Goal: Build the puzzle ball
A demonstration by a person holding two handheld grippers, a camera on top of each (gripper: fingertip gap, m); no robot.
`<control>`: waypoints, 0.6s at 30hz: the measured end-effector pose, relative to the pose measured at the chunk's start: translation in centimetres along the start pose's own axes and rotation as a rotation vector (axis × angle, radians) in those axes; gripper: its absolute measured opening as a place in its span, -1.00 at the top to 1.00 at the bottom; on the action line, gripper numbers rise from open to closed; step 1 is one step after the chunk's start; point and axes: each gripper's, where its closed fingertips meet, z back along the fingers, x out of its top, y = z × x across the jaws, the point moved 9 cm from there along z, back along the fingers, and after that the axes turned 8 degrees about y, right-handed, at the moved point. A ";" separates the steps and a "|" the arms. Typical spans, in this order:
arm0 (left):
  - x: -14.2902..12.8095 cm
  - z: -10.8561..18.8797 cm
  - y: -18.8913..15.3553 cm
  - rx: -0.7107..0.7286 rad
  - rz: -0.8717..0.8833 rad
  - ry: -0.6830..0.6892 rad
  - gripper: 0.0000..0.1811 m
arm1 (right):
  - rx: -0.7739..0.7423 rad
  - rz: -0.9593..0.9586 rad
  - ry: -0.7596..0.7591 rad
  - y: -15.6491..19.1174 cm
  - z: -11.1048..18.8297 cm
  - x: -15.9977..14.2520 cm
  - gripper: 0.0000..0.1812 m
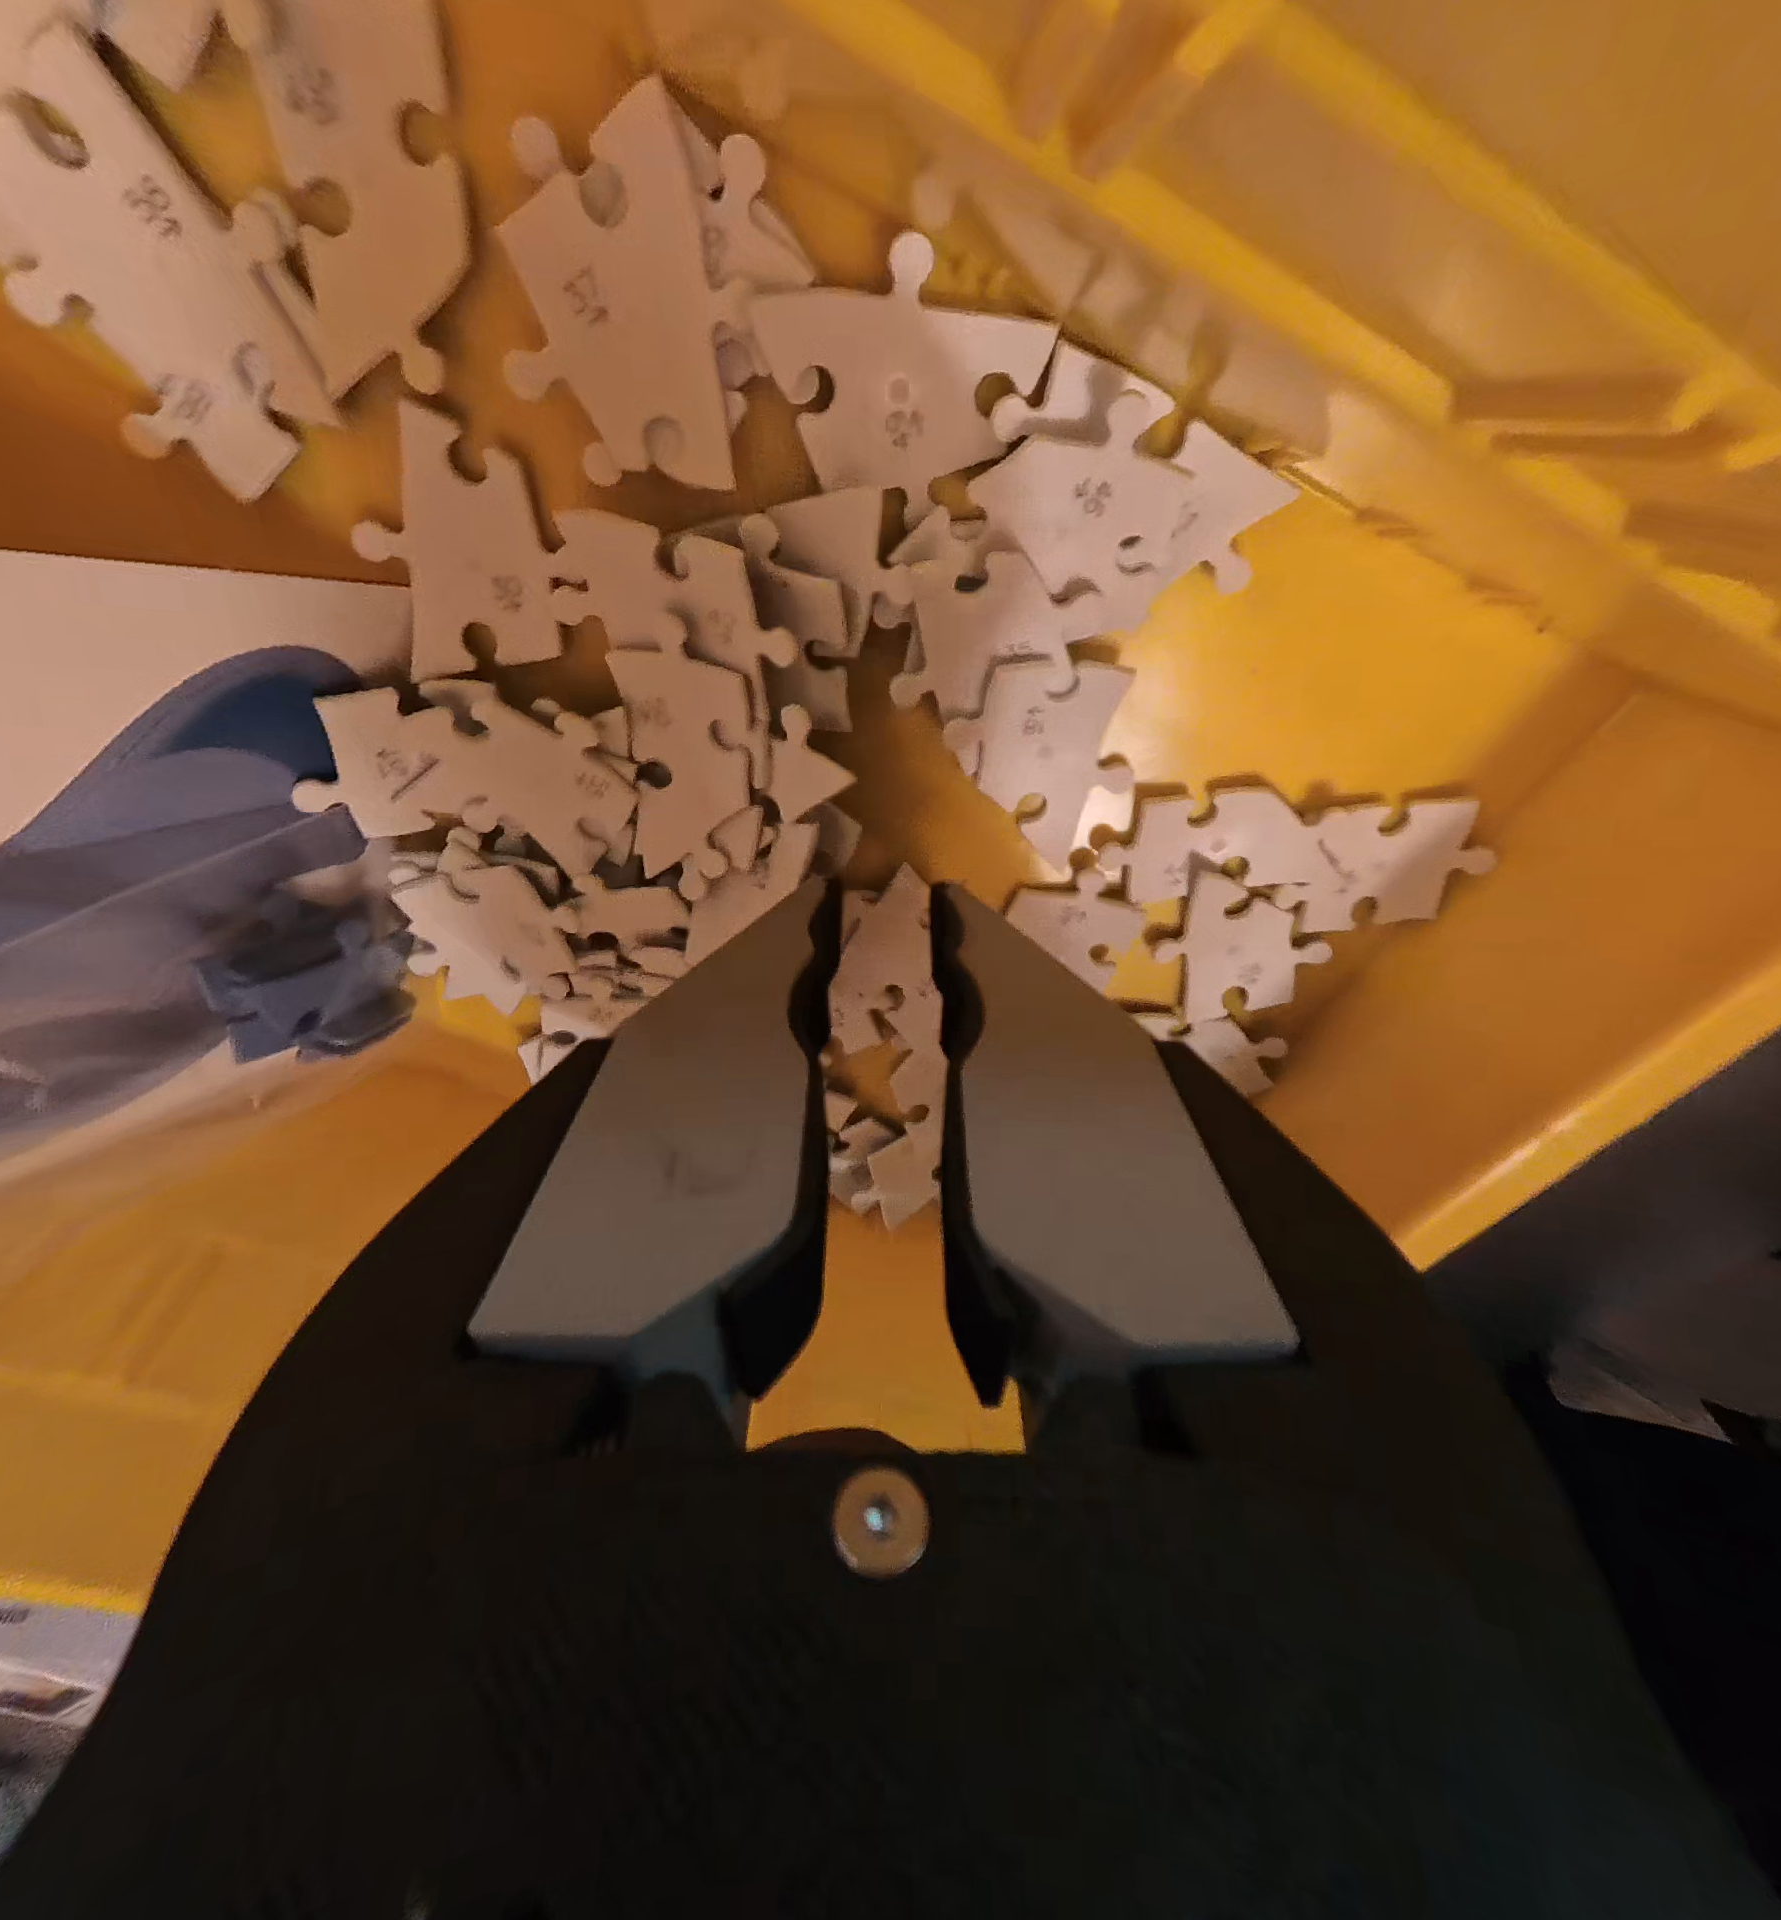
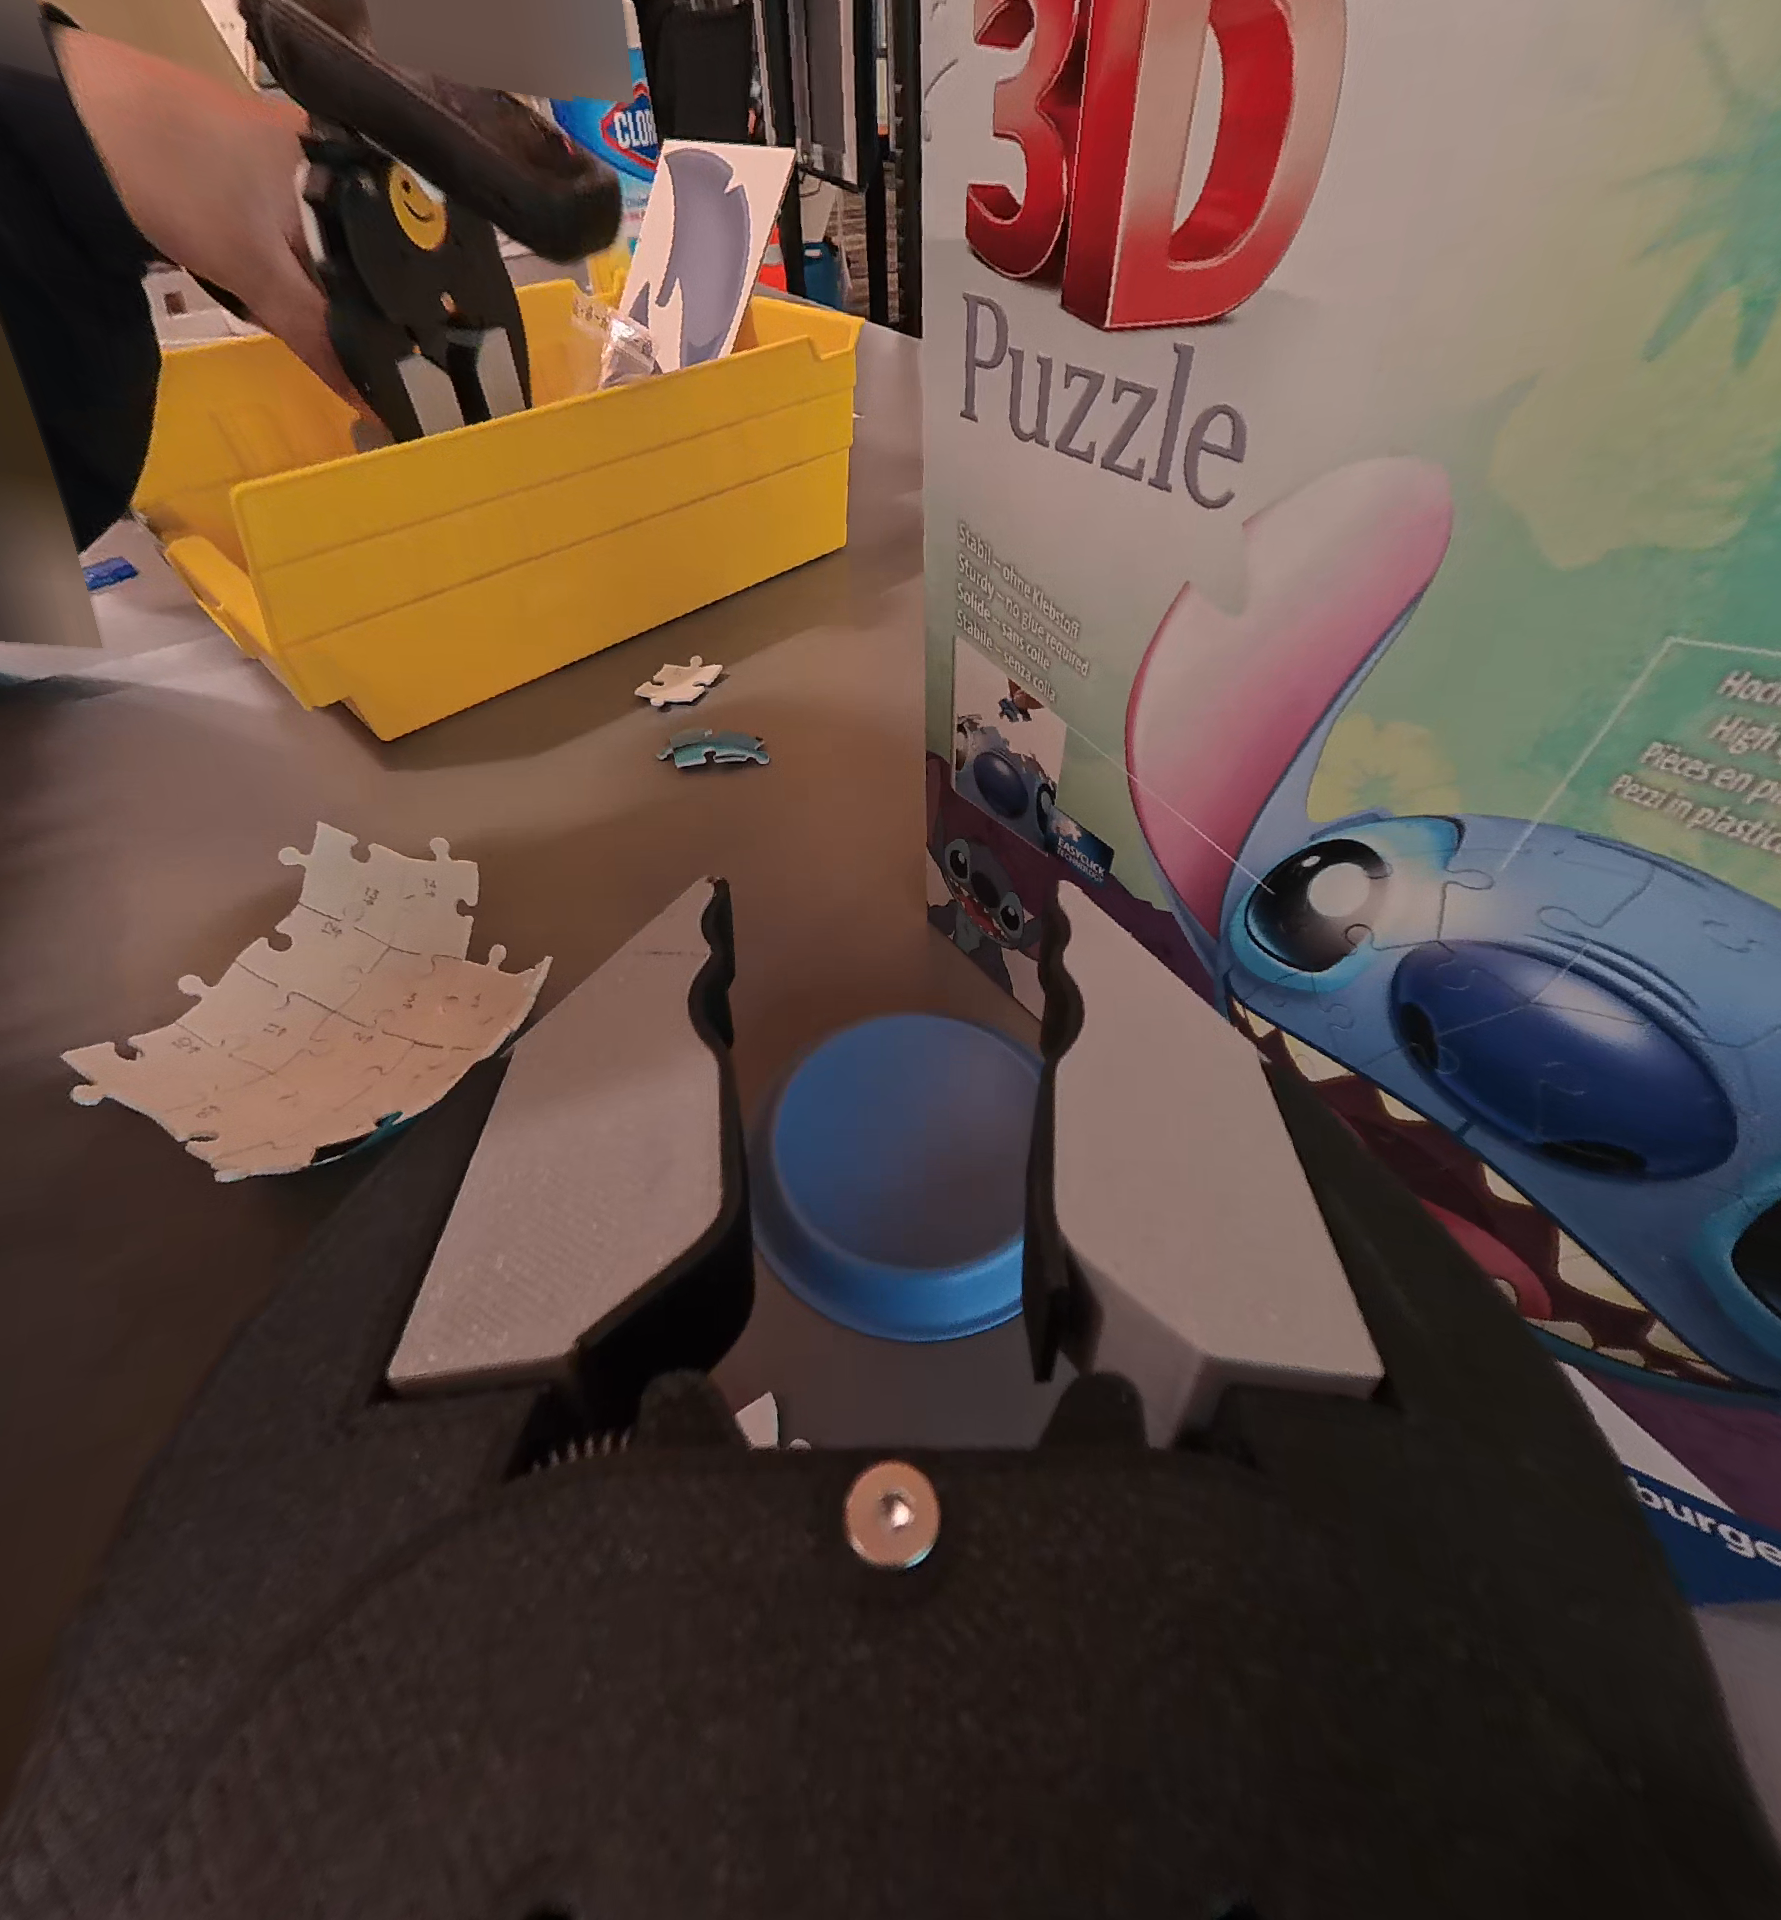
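Observation:
My left gripper (image 1: 886, 899) reaches down into a yellow bin (image 1: 1551, 935) over a heap of white-backed puzzle pieces (image 1: 678, 748). Its jaws stand a little apart, and pieces show through the gap. None is clearly held. It also shows in the right wrist view (image 2: 460, 410), held by a hand inside the bin (image 2: 553, 540). My right gripper (image 2: 886, 914) is open low over the dark table. A round blue stand (image 2: 896, 1174) lies between its fingers; I cannot tell whether they touch it. A curved joined section of pieces (image 2: 325, 1029) lies to the left.
The tall puzzle box (image 2: 1385, 623) stands close on the right. Two loose pieces lie on the table, one white (image 2: 678, 684) and one teal (image 2: 714, 748). A card with a blue ear shape (image 2: 704, 260) leans in the bin; it also shows in the left wrist view (image 1: 138, 831).

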 end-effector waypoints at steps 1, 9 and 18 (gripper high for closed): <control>-0.2 0.4 0.0 0.004 -0.001 -0.018 0.84 | -0.002 -0.001 -0.001 0.0 0.0 0.0 0.38; 0.8 2.6 -0.7 0.022 -0.036 -0.181 0.83 | -0.012 -0.003 -0.001 -0.2 0.0 0.0 0.39; 3.3 0.4 -1.7 -0.032 -0.080 -0.137 0.87 | 0.003 -0.005 0.007 -0.1 -0.4 -0.2 0.39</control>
